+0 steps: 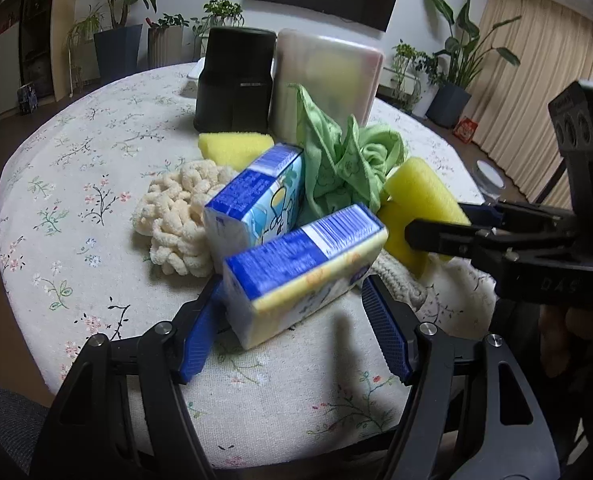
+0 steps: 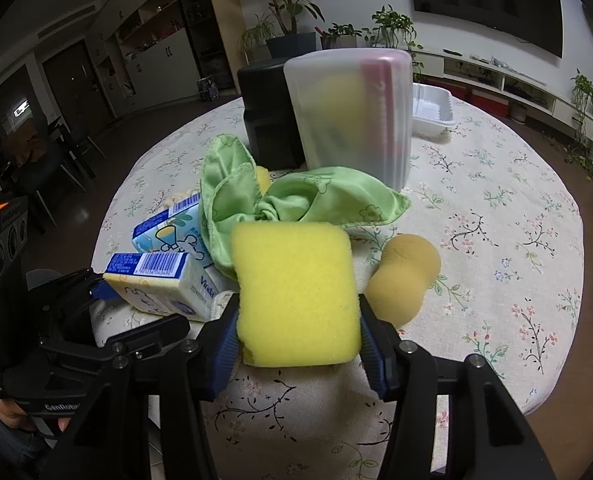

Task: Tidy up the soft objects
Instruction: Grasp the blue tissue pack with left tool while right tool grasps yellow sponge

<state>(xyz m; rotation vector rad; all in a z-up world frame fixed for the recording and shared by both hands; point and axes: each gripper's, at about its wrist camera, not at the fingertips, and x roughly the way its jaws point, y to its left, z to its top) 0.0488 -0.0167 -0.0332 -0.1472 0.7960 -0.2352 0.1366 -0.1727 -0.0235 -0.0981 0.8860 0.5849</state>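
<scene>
My right gripper [image 2: 298,328] is shut on a yellow sponge [image 2: 294,294], held just above the table; the sponge also shows in the left wrist view [image 1: 420,208]. My left gripper [image 1: 292,320] is open around a blue and yellow tissue pack [image 1: 304,268], its fingers on either side, not pressing. A second tissue pack [image 1: 256,200], a crumpled green cloth [image 1: 344,160], a cream knitted piece [image 1: 176,220], another yellow sponge [image 1: 232,146] and a tan peanut-shaped sponge [image 2: 402,276] lie nearby.
A translucent plastic bin [image 2: 352,116] with soft items inside and a black container [image 2: 264,116] stand at the back of the round floral table [image 2: 496,220]. A white tray [image 2: 432,112] sits behind them. A cream knit item [image 1: 400,280] lies under the right gripper.
</scene>
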